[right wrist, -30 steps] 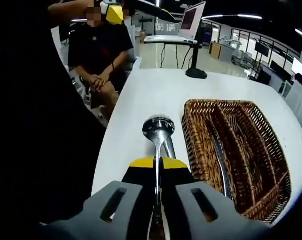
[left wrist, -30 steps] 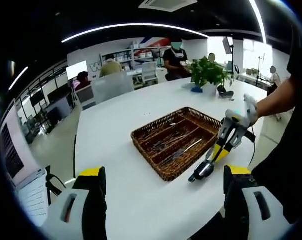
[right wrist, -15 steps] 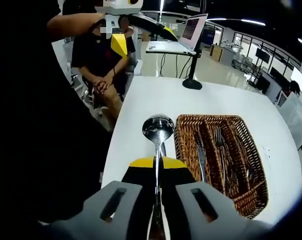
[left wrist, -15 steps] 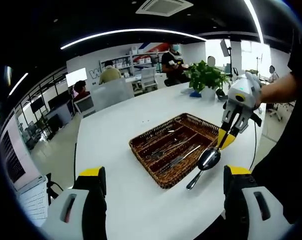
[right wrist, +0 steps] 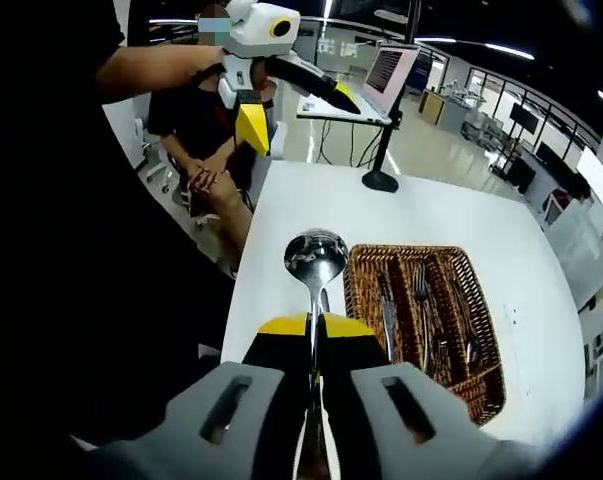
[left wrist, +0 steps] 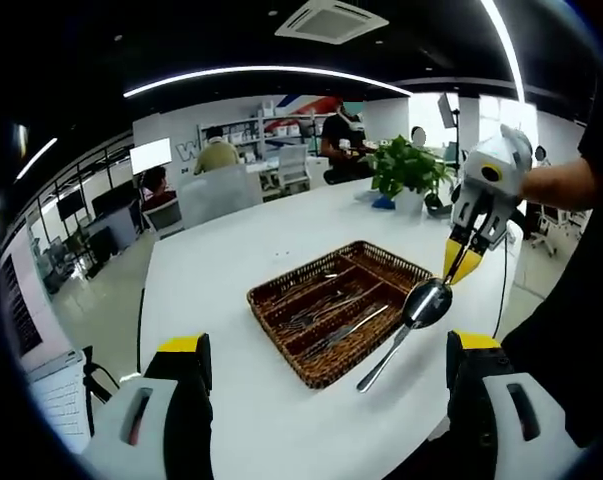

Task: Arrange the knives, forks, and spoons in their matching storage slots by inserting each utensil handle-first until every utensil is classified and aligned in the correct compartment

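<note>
— Since the earlier frame, what has moved?

— Higher now is the right gripper (left wrist: pixel 464 262); it has lifted the spoon (left wrist: pixel 406 324) off the white table (left wrist: pixel 221 270), and the wicker tray (left wrist: pixel 331 308) looks smaller in both views.

— How does the right gripper hold the spoon?

— Its jaws are closed on the spoon near the bowl. In the left gripper view the handle points down toward the table, near the right edge of the tray.

— And the left gripper (right wrist: pixel 253 113)?

— Its jaws stand wide apart and hold nothing. In the right gripper view it hangs in the air at the far left.

— What lies in the tray?

— Forks and knives, in long compartments. Farther on the table stands a potted plant (left wrist: pixel 408 168), and beyond it people sit at desks.
</note>
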The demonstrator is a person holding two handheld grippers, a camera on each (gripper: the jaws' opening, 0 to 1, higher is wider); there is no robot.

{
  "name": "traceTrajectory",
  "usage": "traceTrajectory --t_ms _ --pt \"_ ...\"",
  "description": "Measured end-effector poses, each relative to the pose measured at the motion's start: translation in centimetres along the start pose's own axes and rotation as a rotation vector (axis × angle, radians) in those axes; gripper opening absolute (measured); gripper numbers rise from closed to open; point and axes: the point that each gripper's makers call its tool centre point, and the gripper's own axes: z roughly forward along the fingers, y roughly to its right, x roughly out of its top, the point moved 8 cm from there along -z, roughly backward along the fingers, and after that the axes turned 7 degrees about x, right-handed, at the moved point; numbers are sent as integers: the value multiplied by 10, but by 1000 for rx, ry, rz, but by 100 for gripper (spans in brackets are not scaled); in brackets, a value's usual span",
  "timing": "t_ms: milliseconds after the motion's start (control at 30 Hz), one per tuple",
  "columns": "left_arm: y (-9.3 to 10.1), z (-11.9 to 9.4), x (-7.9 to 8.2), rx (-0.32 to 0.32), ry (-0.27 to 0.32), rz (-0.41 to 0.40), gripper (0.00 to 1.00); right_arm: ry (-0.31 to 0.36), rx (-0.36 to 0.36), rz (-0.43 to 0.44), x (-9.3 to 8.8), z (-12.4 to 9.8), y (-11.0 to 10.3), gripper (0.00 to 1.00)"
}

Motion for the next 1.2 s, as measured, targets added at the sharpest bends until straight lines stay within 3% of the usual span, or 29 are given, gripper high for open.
traceTrajectory --t_ms 367,533,1200 --pt "6 3 4 -27 -1 21 99 4 -12 -40 11 -12 1 0" --pt "5 5 6 -33 3 26 99 7 12 -21 12 -16 2 0" --pt "-4 8 8 -35 3 28 99 -5 -6 -53 19 -14 25 0"
